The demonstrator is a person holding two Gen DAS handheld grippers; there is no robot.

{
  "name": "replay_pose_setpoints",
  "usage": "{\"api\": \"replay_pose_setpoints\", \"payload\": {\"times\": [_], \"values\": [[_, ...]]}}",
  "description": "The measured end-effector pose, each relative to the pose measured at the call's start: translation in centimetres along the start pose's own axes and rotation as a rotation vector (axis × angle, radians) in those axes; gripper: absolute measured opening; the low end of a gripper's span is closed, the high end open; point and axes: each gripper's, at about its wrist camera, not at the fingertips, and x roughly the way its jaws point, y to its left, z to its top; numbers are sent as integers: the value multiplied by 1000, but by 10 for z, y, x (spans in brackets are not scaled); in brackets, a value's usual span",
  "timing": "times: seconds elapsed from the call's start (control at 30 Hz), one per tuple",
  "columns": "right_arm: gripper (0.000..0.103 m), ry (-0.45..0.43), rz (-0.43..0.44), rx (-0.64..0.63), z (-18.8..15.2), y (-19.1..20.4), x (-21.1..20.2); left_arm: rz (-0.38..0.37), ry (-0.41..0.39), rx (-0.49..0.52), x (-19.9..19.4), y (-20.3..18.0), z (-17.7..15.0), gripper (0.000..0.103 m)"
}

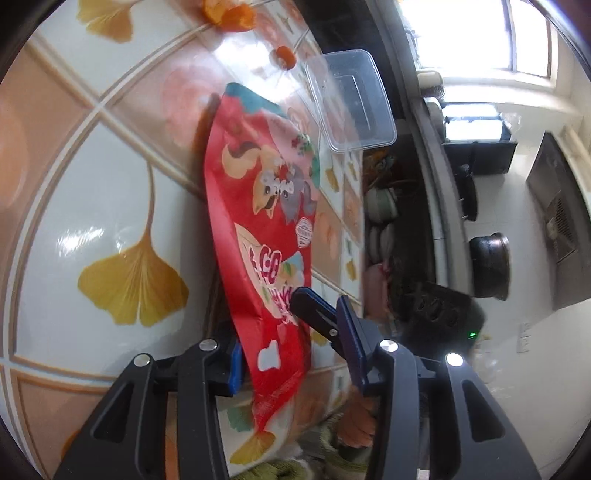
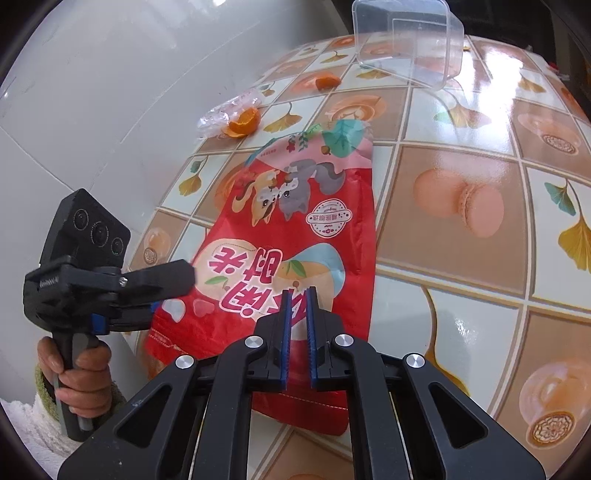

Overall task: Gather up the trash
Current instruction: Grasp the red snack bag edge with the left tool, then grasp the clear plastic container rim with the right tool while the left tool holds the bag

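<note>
Pinching the near hem of the red snack bag with the right gripper, blue pads drawn almost together and the foil caught between them. Seen from the left wrist view as a dark finger clamped over the bag's lower corner.

Straddling the bag's left edge with the left gripper, jaws parted: one pad touching or just beside the foil, too close to tell, the other well clear of it, so nothing squeezed there. Held by its handle in a hand with a fuzzy green cuff, low at the left of the right wrist view, just off the table's edge.

Lying flat and printed side up on the table, covered in a glossy cloth of squares with ginkgo leaves and macarons. Large lettering at the bag's near end, two cartoon squirrels and a pink-and-teal band at the far end.

Beyond the bag's far left corner, near the table's edge, a curl of orange peel touching a crumpled clear wrapper. Farther on, a smaller peel piece alone on the cloth.

At the far end of the table, a clear plastic container, tipped rather than upright, nothing visible inside.

Past the table in the left wrist view, a counter with a dark pot and a bright window.
</note>
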Motion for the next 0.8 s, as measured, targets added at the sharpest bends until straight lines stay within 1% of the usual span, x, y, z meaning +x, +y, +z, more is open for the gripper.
{"api": "replay_pose_setpoints", "payload": {"times": [0.07, 0.1, 0.13, 0.17, 0.23, 0.27, 0.33, 0.4, 0.43, 0.47, 0.5, 0.57, 0.6, 0.63, 0.7, 0.73, 0.77, 0.8], "values": [[6, -1, 7, 4, -1, -1, -1, 107, -38, 69, 2, -11, -1, 29], [6, -1, 12, 8, -1, -2, -1, 191, -59, 145, 2, -21, -2, 22], [6, 0, 17, 12, -1, -2, -1, 237, -68, 186, 2, -26, -3, 16], [6, 2, 21, 17, -1, -3, -1, 303, -78, 249, 4, -34, -5, 15], [6, 12, 13, 12, 0, -2, -3, 362, -80, 315, 7, -39, -8, 12], [9, 16, -3, 2, 1, 0, -4, 391, -79, 348, 9, -42, -11, 12], [11, -10, -36, -33, 8, 4, -15, 412, -78, 369, 11, -43, -13, 12], [11, -64, -67, -71, 23, 5, -32, 415, -74, 371, 10, -41, -13, 12], [17, -98, -94, -85, 35, 5, -42, 416, -73, 373, 7, -37, -13, 12], [28, -137, -135, -94, 48, 3, -53, 417, -73, 379, 4, -35, -15, 12], [32, -171, -168, -101, 60, 0, -62, 418, -76, 386, 2, -34, -16, 12], [45, -244, -220, -132, 91, -5, -78, 415, -79, 393, 1, -34, -16, 12], [49, -268, -252, -147, 104, -8, -82, 411, -82, 398, -1, -33, -17, 12], [55, -288, -297, -170, 122, -10, -84, 408, -83, 401, -2, -33, -17, 12], [64, -297, -342, -225, 152, -15, -81, 401, -84, 403, -1, -34, -17, 12], [70, -288, -364, -260, 168, -17, -75, 396, -83, 402, -1, -33, -17, 12], [72, -277, -380, -284, 178, -19, -71, 392, -82, 400, 0, -34, -17, 12], [74, -236, -400, -319, 195, -22, -59, 387, -81, 398, -1, -33, -17, 12]]}}
